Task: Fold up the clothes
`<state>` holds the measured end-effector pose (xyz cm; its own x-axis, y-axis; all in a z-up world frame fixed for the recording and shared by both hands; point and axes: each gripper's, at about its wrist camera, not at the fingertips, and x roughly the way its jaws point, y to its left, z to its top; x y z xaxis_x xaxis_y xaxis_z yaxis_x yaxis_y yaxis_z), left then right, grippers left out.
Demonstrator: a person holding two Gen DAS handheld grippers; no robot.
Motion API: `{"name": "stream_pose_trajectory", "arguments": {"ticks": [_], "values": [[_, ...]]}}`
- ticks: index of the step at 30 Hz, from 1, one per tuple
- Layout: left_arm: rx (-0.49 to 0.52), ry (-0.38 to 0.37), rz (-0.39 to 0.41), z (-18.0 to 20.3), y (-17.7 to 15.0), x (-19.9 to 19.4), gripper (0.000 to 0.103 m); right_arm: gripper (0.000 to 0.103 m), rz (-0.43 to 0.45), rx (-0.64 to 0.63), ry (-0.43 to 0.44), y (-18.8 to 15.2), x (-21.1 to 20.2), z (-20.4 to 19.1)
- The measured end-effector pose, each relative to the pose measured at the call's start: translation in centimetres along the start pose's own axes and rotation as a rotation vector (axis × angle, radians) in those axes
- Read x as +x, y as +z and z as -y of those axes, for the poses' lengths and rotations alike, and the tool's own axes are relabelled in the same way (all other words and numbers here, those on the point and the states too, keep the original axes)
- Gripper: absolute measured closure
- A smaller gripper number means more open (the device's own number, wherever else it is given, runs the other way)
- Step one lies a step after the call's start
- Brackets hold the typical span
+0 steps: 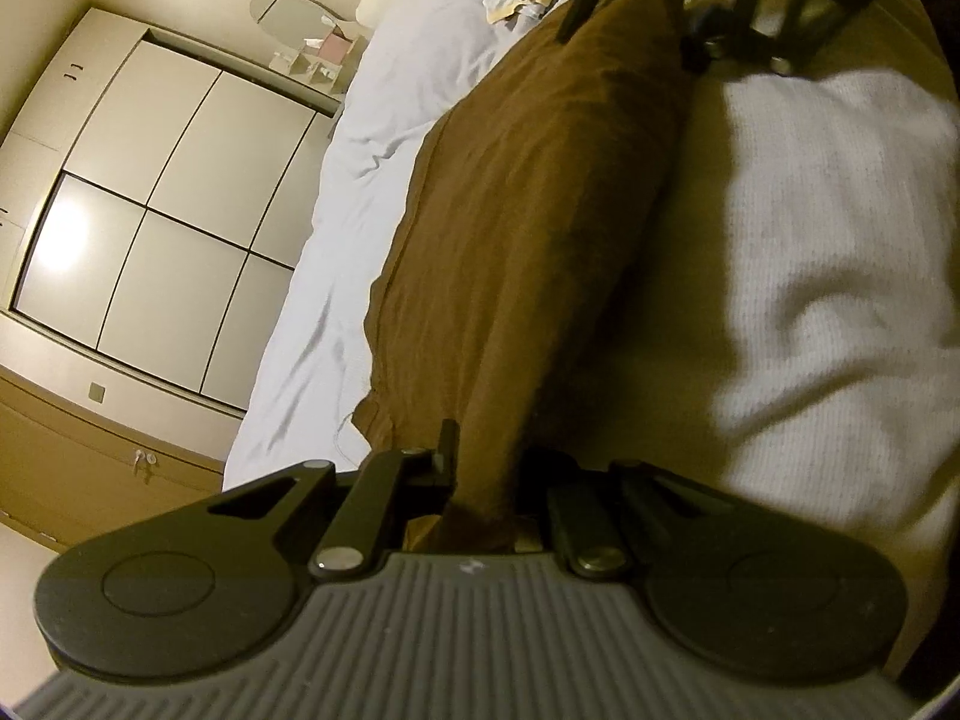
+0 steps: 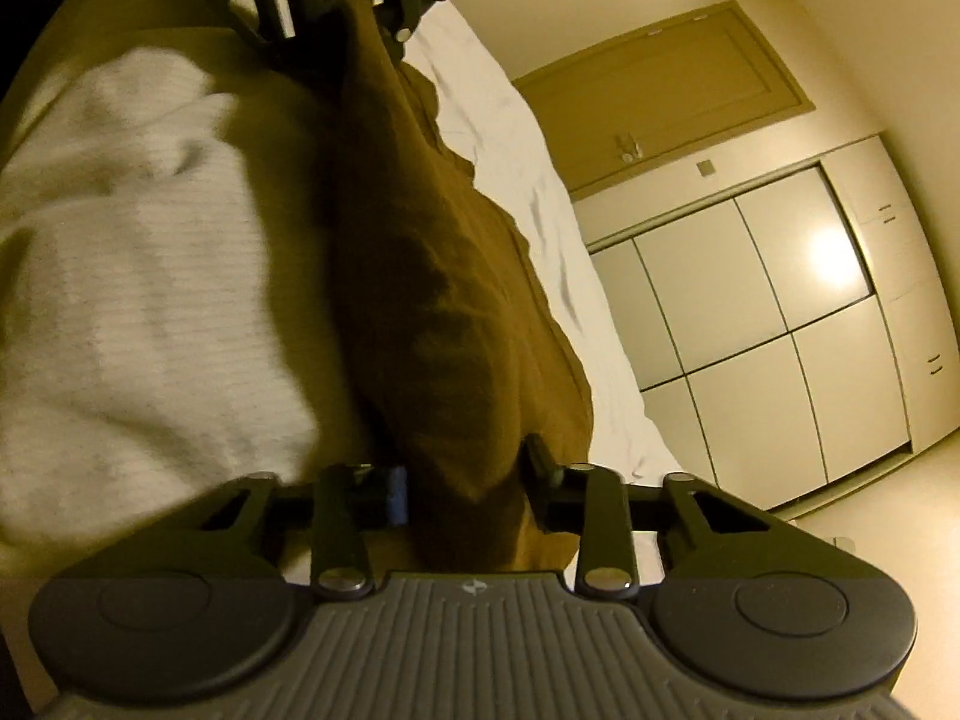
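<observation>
Left gripper (image 1: 480, 480): fingers pinch one end of the brown garment (image 1: 528, 192).
Right gripper (image 2: 465, 480): fingers pinch the opposite end of the same garment.
Brown garment: stretched between both grippers, held over the bed (image 1: 336, 228).
White knit sleeve (image 1: 828, 228): just beside the garment.
Wardrobe (image 1: 162, 216): far side, beyond the bed.

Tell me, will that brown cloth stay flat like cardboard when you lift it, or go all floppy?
Probably floppy. The brown cloth sags and creases between the left gripper and the right gripper, whose jaws pinch its two ends. It looks light, since small pinches seem to carry it. It likely won't slip, being bunched in the jaws, and the loose part would droop onto the white bed sheet.
</observation>
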<state>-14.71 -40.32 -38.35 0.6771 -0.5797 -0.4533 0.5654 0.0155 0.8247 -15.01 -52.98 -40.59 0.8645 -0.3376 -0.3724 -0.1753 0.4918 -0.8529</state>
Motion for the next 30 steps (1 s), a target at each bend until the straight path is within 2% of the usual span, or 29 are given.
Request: {"name": "stream_pose_trajectory", "arguments": {"ticks": [2, 8, 13, 16, 20, 23, 27, 30], "values": [[0.001, 0.005, 0.009, -0.2, 0.1, 0.0, 0.097, 0.083, -0.005, 0.020, 0.001, 0.1, -0.4, 0.9], [0.048, 0.069, 0.077, -3.2, 1.7, -1.9, 0.097, 0.087, -0.002, 0.062, -0.057, 0.8, -4.1, 4.7], [0.068, 0.144, 0.178, -5.7, 4.6, -5.1, 0.097, 0.087, -0.030, 0.132, -0.110, 0.5, -8.7, 8.4], [0.071, 0.140, 0.243, -6.1, 7.2, -6.2, 0.097, 0.087, -0.065, 0.189, -0.125, -0.4, -11.3, 10.4], [0.070, 0.089, 0.332, -6.2, 11.3, -6.4, 0.097, 0.087, -0.134, 0.258, -0.152, -3.6, -14.1, 12.4], [0.072, 0.031, 0.393, -6.7, 15.3, -5.1, 0.097, 0.087, -0.192, 0.299, -0.182, -6.5, -15.3, 13.7], [0.129, 0.015, 0.469, -7.5, 21.6, -1.4, 0.097, 0.087, -0.270, 0.328, -0.239, -10.9, -15.1, 16.9], [0.156, 0.018, 0.527, -9.0, 26.5, 2.7, 0.097, 0.088, -0.310, 0.309, -0.320, -14.9, -14.5, 20.2]]}}
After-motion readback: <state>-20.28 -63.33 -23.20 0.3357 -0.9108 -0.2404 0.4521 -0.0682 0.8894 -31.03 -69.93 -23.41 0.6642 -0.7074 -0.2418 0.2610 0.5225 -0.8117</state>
